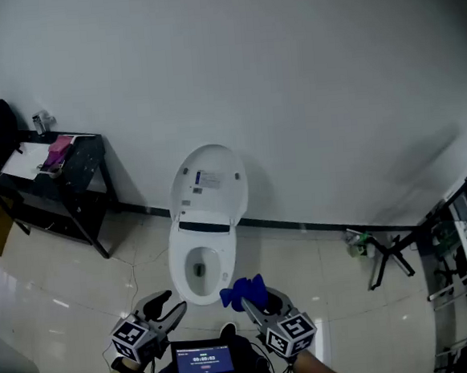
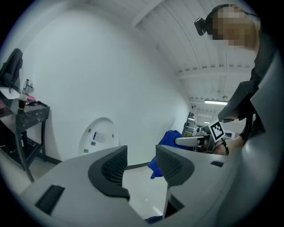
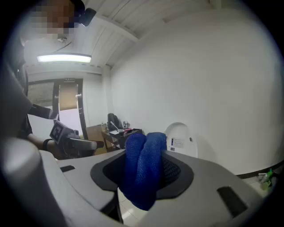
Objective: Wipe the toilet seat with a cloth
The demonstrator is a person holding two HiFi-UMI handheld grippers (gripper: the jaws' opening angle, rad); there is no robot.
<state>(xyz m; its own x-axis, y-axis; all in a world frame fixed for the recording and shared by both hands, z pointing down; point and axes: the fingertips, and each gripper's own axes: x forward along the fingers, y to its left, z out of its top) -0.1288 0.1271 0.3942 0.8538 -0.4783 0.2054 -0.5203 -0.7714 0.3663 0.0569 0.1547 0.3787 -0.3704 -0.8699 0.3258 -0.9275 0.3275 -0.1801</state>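
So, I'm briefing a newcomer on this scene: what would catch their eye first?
The white toilet stands against the wall mid-frame, lid raised. Just in front of it, a bright blue cloth is clamped in the right gripper, while the left gripper is open and empty. A cluttered black table sits at far left.

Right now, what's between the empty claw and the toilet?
Nothing at all. In the head view, only bare floor tile shows between the open left claw and the toilet.
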